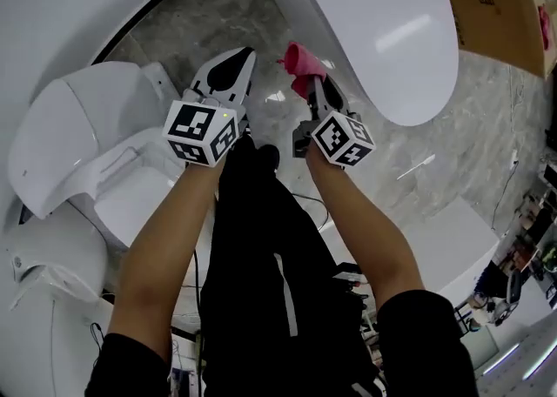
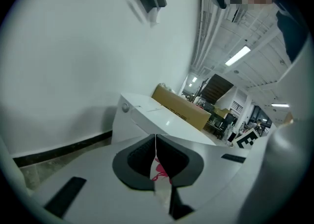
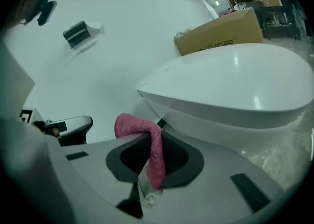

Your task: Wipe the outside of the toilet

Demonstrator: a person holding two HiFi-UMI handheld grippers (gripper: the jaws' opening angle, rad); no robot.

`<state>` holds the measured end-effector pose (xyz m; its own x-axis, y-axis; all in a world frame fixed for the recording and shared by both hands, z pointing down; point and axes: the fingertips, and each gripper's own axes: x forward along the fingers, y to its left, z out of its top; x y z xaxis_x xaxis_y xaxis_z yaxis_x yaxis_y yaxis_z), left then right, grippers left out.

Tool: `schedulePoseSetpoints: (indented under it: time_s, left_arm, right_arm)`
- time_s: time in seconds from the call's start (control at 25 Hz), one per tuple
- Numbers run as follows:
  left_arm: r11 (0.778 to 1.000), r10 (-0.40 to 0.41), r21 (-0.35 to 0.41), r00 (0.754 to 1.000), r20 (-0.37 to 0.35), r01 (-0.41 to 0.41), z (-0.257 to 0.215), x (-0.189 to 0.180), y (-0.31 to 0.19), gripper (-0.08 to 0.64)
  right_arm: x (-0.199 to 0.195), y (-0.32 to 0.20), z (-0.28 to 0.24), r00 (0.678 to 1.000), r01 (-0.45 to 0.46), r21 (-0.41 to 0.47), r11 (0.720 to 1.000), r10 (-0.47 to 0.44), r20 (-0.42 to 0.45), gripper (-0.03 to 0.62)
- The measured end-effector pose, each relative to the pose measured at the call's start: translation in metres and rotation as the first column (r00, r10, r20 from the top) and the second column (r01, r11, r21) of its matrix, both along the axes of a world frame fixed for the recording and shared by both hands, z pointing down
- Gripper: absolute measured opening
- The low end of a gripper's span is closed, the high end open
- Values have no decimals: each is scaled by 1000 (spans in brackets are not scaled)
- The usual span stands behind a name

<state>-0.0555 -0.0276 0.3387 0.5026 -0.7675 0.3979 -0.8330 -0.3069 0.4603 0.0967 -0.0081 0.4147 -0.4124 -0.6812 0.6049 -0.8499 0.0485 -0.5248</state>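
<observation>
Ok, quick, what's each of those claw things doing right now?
Left gripper: shut on a thin white slip with pink marks.
Right gripper: shut on a pink cloth.

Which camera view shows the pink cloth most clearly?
The right gripper view: the pink cloth is pinched in the right tool, close and central. The head view shows only a small pink bunch ahead of that tool. The left gripper view lacks it; the left tool pinches a white scrap with pink marks.
</observation>
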Motion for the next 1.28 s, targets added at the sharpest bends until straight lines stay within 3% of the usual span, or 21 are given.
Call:
schedulePoseSetpoints:
  time_s: [0.12,0.28,0.52,0.76,0.88,1.08,1.28]
  left_arm:
    - [998,-53,16,998,19,53,0,-45,-23,18]
    - [998,-67,9,996,64,66,24,-89,-41,18]
    - [989,-129,-55,989,76,134,86,-119,-66,18]
    - [991,-59,-113,993,103,71,154,-124,-106,18]
    - [988,-24,-148,992,121,42,191,-131,-125,18]
    - [989,48,-144,984,170,-24,223,-138,-158,18]
    - [983,164,-110,966,199,-144,227,-119,-169,18]
  right_arm:
    - [-55,-46,6,999,25,19,1000,-26,22,75]
    - [-111,-104,25,999,41,53,998,-41,-2,75]
    - [-153,-174,81,995,56,58,997,-51,-83,75]
    - [-175,-225,133,995,-1,52,999,6,-99,75]
    - [-175,-236,164,994,-80,17,997,81,-77,75]
    - [-176,-257,200,975,-221,-19,975,221,11,77]
    - [-164,-265,219,939,-340,-45,939,342,38,77]
